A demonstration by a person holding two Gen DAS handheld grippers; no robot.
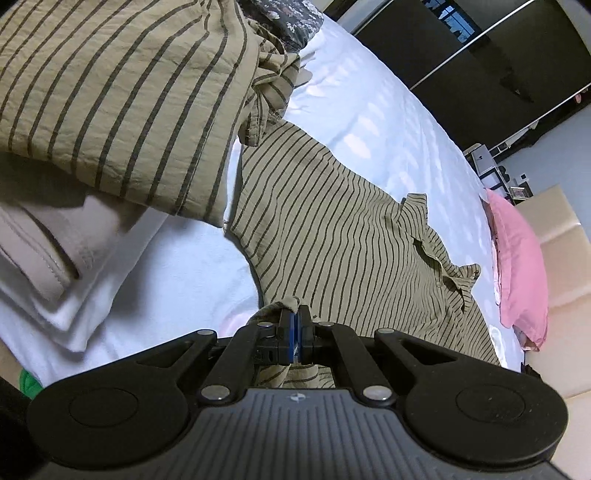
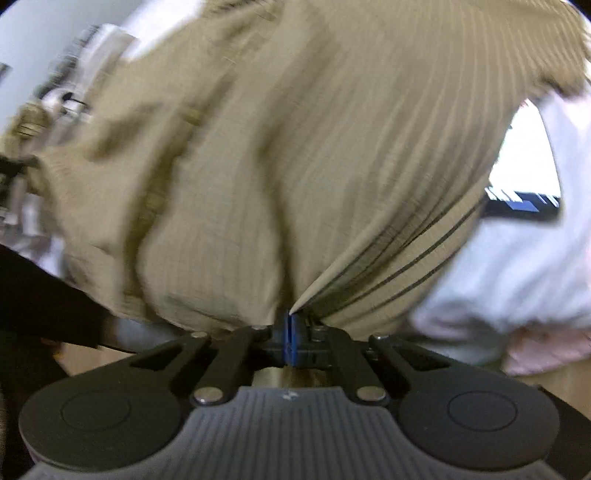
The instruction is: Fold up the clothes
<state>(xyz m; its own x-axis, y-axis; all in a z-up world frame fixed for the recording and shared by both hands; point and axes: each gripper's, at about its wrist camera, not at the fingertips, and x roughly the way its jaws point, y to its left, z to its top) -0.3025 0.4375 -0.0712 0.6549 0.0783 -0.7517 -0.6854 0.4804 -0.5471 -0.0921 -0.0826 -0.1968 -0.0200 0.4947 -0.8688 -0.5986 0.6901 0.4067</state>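
A bedroom at night: dark glass wardrobe doors [image 1: 480, 66] run along the far wall at 1 o'clock in the left wrist view, and a wide bed [image 1: 388, 122] under a white sheet fills most of the frame, stretching from 7 o'clock up to 1 o'clock.

The striped shirt [image 1: 332, 236], khaki with thin dark lines, lies spread over the middle of the bed, its ruffled button placket toward 3 o'clock. A lifted part of the same striped cloth [image 1: 110, 99] hangs large and close at 10 o'clock, its gathered cuff dangling toward the centre. Below that, at 9 o'clock, a stack of folded pale clothes [image 1: 48, 251] rests on the sheet, beige pieces on top of white ones. A pink pillow [image 1: 521, 273] sits at the bed's edge at 3 o'clock, beside a cream padded headboard [image 1: 565, 258]. A dark floral fabric [image 1: 288, 18] shows at 12 o'clock, partly hidden behind the raised cloth.

The left gripper [image 1: 294, 325], at 6 o'clock, has its jaws pressed together on a bunched edge of the striped shirt; cloth pokes up above and hangs below the blue pads.

The right wrist view is blurred. The shirt [image 2: 295, 147] fills nearly all of it, with white bedding [image 2: 517, 258] at 3 o'clock. The right gripper [image 2: 290, 332] has its jaws pressed together, pinching a fold of the shirt that fans out tautly from the blue pads toward 1 o'clock.
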